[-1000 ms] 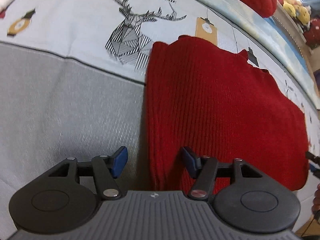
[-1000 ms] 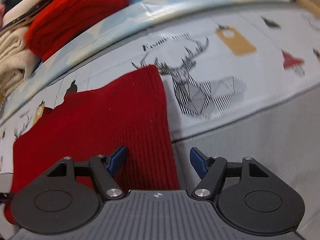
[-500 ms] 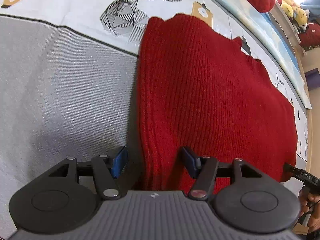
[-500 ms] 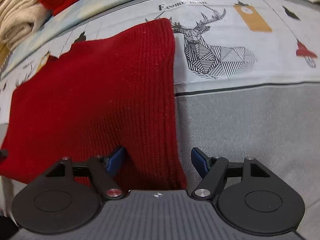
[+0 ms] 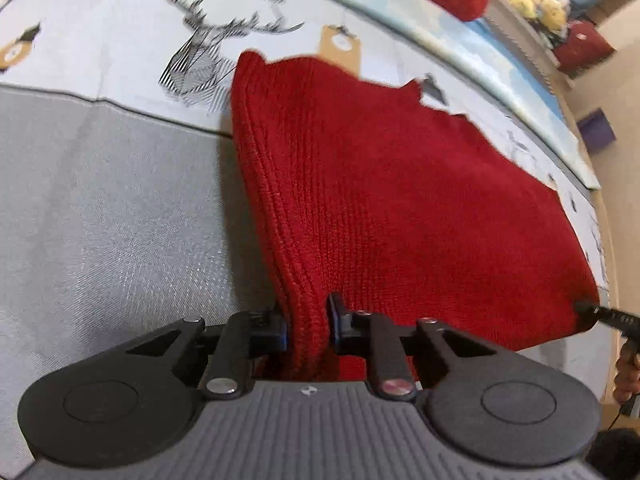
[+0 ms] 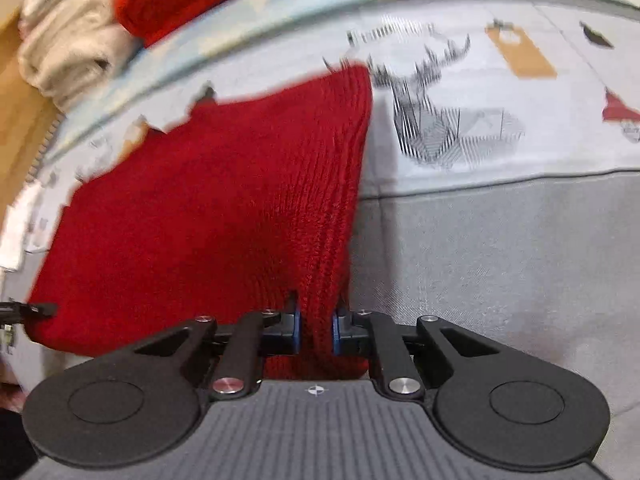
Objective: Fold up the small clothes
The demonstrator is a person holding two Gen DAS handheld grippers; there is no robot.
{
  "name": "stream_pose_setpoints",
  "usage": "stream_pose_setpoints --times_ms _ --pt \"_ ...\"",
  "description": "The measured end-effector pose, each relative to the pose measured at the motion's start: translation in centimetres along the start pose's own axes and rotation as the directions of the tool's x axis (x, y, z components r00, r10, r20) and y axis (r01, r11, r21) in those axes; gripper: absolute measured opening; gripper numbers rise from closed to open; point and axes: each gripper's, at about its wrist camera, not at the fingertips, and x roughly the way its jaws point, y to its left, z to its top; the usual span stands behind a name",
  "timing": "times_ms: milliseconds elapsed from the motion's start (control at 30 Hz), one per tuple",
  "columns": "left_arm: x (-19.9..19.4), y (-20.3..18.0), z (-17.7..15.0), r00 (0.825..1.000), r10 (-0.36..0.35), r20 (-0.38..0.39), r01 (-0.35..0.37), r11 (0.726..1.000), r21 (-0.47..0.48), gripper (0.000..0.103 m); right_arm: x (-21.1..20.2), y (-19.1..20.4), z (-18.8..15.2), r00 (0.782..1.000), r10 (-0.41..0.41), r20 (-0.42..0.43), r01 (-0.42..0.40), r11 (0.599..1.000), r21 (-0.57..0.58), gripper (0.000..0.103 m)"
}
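A red ribbed knit garment [image 5: 392, 200] lies on the printed bed cover. My left gripper [image 5: 307, 326] is shut on its near left corner, where the stacked edges bunch between the blue pads. In the right wrist view the same red garment [image 6: 224, 208] spreads to the left, and my right gripper [image 6: 316, 330] is shut on its near right corner. The gripped edge is raised a little off the cover. The other gripper's tip shows at the far side of each view, at the garment's opposite corner [image 5: 600, 314].
The bed cover [image 5: 100, 208] is grey in front and white with a deer print [image 5: 208, 56] behind. Folded red and cream clothes [image 6: 80, 40] are stacked at the back. Plush toys [image 5: 532, 0] sit on a shelf at the far right.
Both grippers closed from open onto the near corners of the red garment. The gripped edge has lifted slightly, and both views tilted up.
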Motion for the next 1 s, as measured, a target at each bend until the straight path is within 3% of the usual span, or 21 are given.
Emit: stream_pose_setpoints --times_ms 200,367,433,500,633,733,833,900,1000 --pt "-2.0 -0.9 -4.1 0.999 -0.030 -0.030 0.033 0.997 0.072 0.020 -4.9 -0.6 -4.0 0.999 0.035 0.032 -0.034 0.999 -0.005 0.013" --pt "-1.2 -1.4 -7.0 0.997 0.025 -0.066 -0.016 0.991 0.134 0.021 -4.5 -1.6 -7.6 1.000 -0.030 0.004 0.030 0.999 0.020 0.014" --pt "-1.1 -1.5 -7.6 0.996 0.061 -0.067 -0.049 0.985 0.164 0.021 -3.7 -2.1 -8.7 0.999 -0.036 -0.025 0.037 0.997 0.063 0.015" --pt "-1.0 -1.5 -7.7 0.995 0.071 -0.068 -0.058 0.983 0.173 0.022 -3.1 -2.4 -9.4 0.994 -0.096 -0.057 0.098 0.994 0.038 0.015" --pt "-0.8 -1.8 -7.6 0.995 0.080 -0.061 -0.068 0.983 0.173 0.024 -4.0 -2.7 -9.4 0.996 -0.086 -0.026 0.087 0.995 0.050 0.018" --pt "-0.8 -2.0 -7.6 0.993 0.107 -0.053 -0.095 0.978 0.184 0.034 -4.4 -3.1 -9.8 0.995 -0.096 -0.014 0.097 0.994 0.055 0.018" --pt "-1.7 -2.2 -7.4 0.989 0.146 0.011 -0.145 0.971 0.188 0.038 -4.4 -2.8 -10.2 0.992 -0.124 -0.013 0.124 0.992 0.029 0.017" --pt "-3.0 -2.5 -7.1 0.975 0.184 0.122 -0.205 0.959 0.194 0.038 -3.9 -2.7 -10.4 0.990 -0.138 -0.018 0.139 0.990 0.017 0.014" --pt "-5.0 -2.4 -6.8 0.962 0.139 0.234 -0.179 0.971 0.160 0.036 -3.6 -2.6 -10.4 0.988 -0.153 -0.029 0.154 0.988 0.009 0.014"
